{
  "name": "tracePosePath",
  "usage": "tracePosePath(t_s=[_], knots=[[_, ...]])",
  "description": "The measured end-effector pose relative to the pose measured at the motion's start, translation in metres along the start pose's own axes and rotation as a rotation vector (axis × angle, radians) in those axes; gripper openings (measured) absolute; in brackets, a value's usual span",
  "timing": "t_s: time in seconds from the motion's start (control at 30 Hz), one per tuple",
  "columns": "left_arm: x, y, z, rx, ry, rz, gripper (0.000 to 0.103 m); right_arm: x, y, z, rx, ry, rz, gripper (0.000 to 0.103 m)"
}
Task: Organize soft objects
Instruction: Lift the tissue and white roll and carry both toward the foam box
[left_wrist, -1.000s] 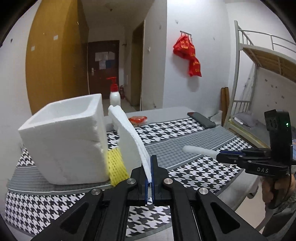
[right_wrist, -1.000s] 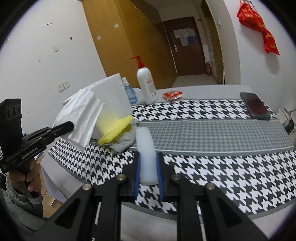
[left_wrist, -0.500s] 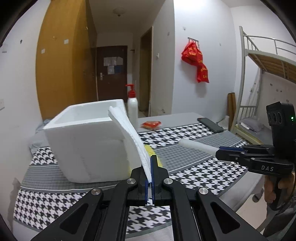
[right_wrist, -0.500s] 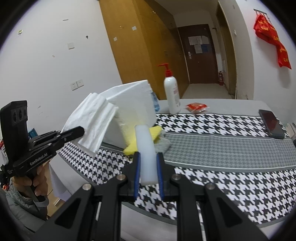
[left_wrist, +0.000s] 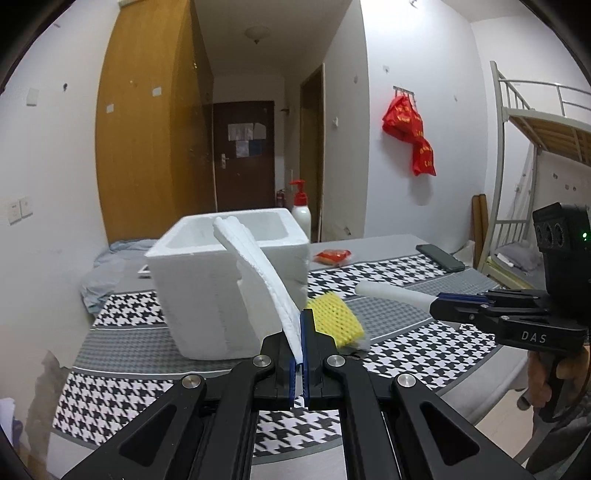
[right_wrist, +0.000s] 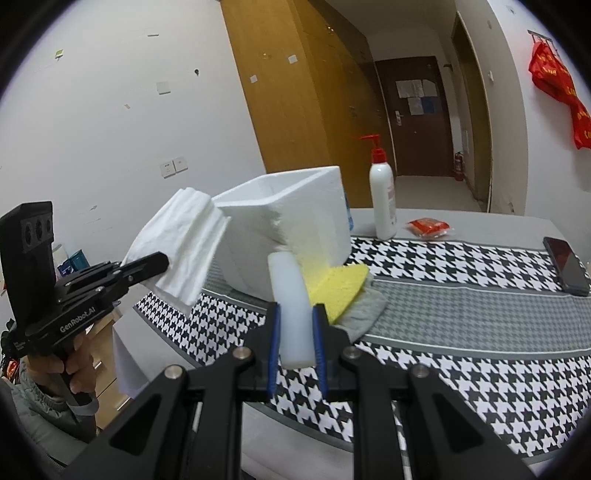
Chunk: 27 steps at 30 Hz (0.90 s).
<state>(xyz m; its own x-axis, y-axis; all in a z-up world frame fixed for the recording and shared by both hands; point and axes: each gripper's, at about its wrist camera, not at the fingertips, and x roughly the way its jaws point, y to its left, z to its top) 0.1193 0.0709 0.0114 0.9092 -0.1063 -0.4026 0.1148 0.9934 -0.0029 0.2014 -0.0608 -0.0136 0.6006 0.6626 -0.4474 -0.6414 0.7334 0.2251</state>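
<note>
My left claw (left_wrist: 299, 339) is clamped nearly flat on a folded sheet of white foam wrap (left_wrist: 258, 273), which rises from between the blue pads and leans up and to the left, across the front of the open-topped white polystyrene box (left_wrist: 207, 288). In the right wrist view the same sheet (right_wrist: 181, 251) hangs off the left claw (right_wrist: 155, 260) in the air, just left of the box (right_wrist: 291, 225) and above the near edge of the tabletop.

My right claw (right_wrist: 297, 332) grips a white foam tube (right_wrist: 290, 295) a little way up from its near end; the jaws stand only as far apart as the tube is thick, and the tube points forward and slightly left toward the box. From the left wrist camera I see the tube (left_wrist: 391, 293) sticking out of the right claw (left_wrist: 437, 304), held clear above the cloth.

The box stands on the tabletop, which is covered with a black-and-white houndstooth cloth with grey bands (right_wrist: 480, 306). Against the box's right-hand base lies a yellow mesh foam sleeve (right_wrist: 338, 286) on top of a crumpled grey cloth (right_wrist: 364, 314). Behind the box stands a white pump bottle with a red top (right_wrist: 382, 199); further right lie a small red packet (right_wrist: 428, 227) and a black phone (right_wrist: 565, 266).
</note>
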Motion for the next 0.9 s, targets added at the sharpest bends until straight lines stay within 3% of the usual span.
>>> tracePosePath(t_s=[0.53, 0.9], knots=[[-0.025, 0.032, -0.006, -0.040, -0.026, 0.065, 0.002, 0.018, 0.054, 0.017, -0.084, -0.008, 0.029, 0.020], [-0.036, 0.045, 0.004, -0.023, -0.072, 0.081, 0.002, 0.019, 0.067, 0.036, -0.121, -0.045, 0.036, 0.020]])
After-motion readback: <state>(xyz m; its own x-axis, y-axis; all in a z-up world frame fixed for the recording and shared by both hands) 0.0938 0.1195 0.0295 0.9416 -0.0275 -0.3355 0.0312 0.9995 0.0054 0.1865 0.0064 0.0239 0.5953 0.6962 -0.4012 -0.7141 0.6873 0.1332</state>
